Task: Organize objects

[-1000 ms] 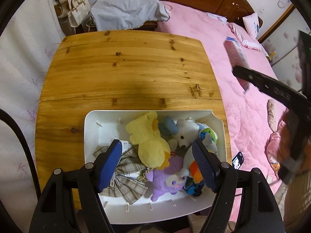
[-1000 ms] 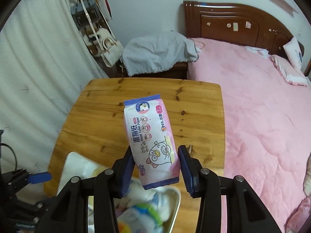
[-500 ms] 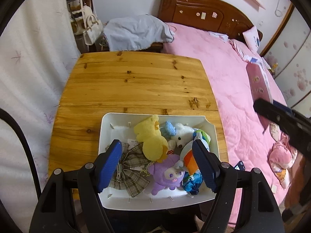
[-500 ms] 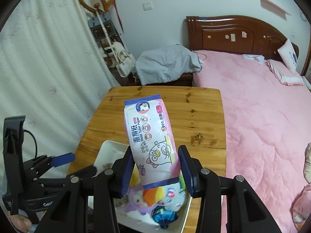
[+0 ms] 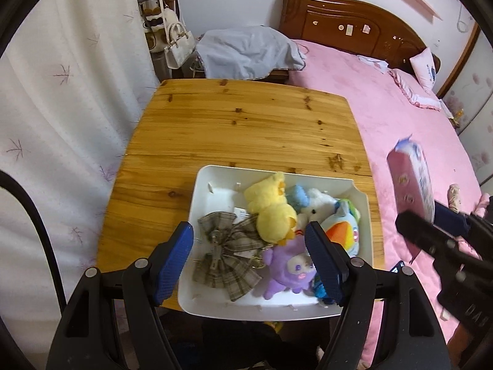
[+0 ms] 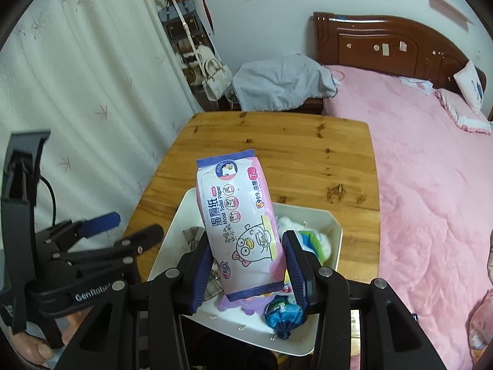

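A white bin (image 5: pixel 212 182) sits at the near edge of the wooden table (image 5: pixel 240 129). It holds a yellow duck plush (image 5: pixel 271 209), a purple plush (image 5: pixel 286 271), a white bear (image 5: pixel 314 206), a plaid bow (image 5: pixel 228 252) and other soft toys. My left gripper (image 5: pixel 249 259) is open and empty above the bin. My right gripper (image 6: pixel 246 265) is shut on a pink wet-wipes pack (image 6: pixel 240 225) and holds it in the air over the bin (image 6: pixel 332 225). The pack also shows in the left wrist view (image 5: pixel 413 182), to the right of the bin.
A pink bed (image 6: pixel 425 166) with a wooden headboard runs along the table's right side. A grey cloth (image 5: pixel 246 52) lies behind the table. Handbags (image 6: pixel 215 77) hang at the back left by a white curtain (image 6: pixel 77 77).
Both grippers have pulled back and up, so the table and bin look smaller and farther. The right gripper still holds the wipes pack. The left gripper stays open.
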`<state>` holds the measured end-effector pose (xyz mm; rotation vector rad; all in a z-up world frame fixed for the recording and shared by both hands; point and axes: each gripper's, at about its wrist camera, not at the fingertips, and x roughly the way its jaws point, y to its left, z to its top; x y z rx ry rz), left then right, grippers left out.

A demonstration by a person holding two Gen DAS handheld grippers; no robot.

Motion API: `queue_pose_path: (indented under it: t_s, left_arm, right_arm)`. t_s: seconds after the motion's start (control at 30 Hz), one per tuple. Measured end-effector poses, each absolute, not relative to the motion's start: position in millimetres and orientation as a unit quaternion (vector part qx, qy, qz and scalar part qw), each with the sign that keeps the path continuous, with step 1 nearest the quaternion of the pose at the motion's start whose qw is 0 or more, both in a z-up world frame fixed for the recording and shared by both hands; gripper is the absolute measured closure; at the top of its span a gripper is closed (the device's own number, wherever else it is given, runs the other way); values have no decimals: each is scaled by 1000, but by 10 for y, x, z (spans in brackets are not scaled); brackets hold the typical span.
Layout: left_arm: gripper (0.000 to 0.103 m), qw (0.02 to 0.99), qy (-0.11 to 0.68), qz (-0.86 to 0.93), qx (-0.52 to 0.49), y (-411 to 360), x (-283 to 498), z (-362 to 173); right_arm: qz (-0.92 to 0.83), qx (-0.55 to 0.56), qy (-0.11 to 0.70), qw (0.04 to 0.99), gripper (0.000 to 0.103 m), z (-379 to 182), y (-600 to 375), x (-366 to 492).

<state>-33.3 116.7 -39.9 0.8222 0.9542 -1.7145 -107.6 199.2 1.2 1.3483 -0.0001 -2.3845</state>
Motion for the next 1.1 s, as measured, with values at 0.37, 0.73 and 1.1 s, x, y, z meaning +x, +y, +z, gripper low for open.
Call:
queue_pose_path:
  t_s: [0.37,0.73,1.1]
  left_arm:
    - [25,464,349,-722,377,991,-267,-374]
    - [25,424,340,-740,396,961,-332,-433]
    - [25,427,338,-740,394,992,-259,-431]
  right_arm:
    - [-838,528,3,137,52,-214,1745,-1092]
    - [-848,526,-16,66,41,-135,1764,-1068]
    - [-859,510,-4,41,38,-39,1703,-1013]
